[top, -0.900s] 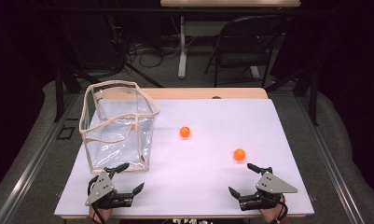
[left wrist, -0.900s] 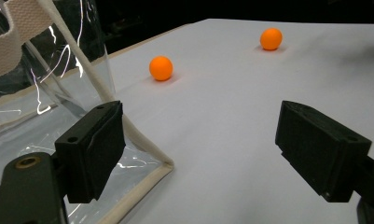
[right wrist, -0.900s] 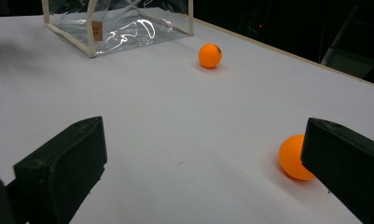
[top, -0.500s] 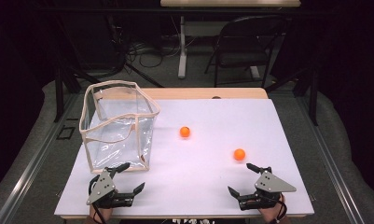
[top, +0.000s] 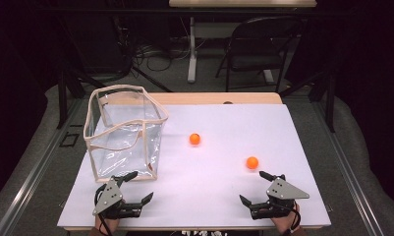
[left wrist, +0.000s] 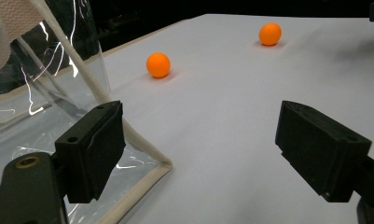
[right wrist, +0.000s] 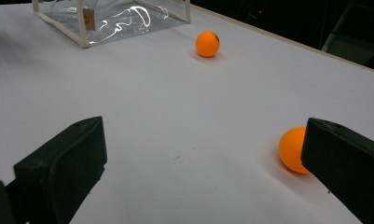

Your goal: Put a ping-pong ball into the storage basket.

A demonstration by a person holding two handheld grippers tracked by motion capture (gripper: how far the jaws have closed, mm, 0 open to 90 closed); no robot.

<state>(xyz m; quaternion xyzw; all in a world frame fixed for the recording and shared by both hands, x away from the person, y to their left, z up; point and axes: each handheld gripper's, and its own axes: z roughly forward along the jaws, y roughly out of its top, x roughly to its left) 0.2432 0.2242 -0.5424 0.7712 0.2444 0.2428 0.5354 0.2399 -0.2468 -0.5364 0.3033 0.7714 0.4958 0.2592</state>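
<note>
Two orange balls lie on the white table top: one near the middle [top: 195,139] [left wrist: 158,65] [right wrist: 207,44], the other further right [top: 252,162] [left wrist: 270,34] [right wrist: 292,150]. A clear plastic bag with beige trim [top: 126,132] [left wrist: 58,93] [right wrist: 114,16] stands upright at the left, mouth up. My left gripper [top: 141,186] [left wrist: 198,149] rests open at the front left, just in front of the bag's near corner. My right gripper [top: 251,186] [right wrist: 203,172] is open at the front right. The right ball sits just beyond its right jaw, which hides part of it. Nothing is between either pair of jaws.
The white table top [top: 219,113] has a wooden strip [top: 224,98] along its far edge. Beyond the table stand a black folding chair [top: 256,49] and a white post [top: 192,49], with cables on the floor. Metal rails run along both sides of the table.
</note>
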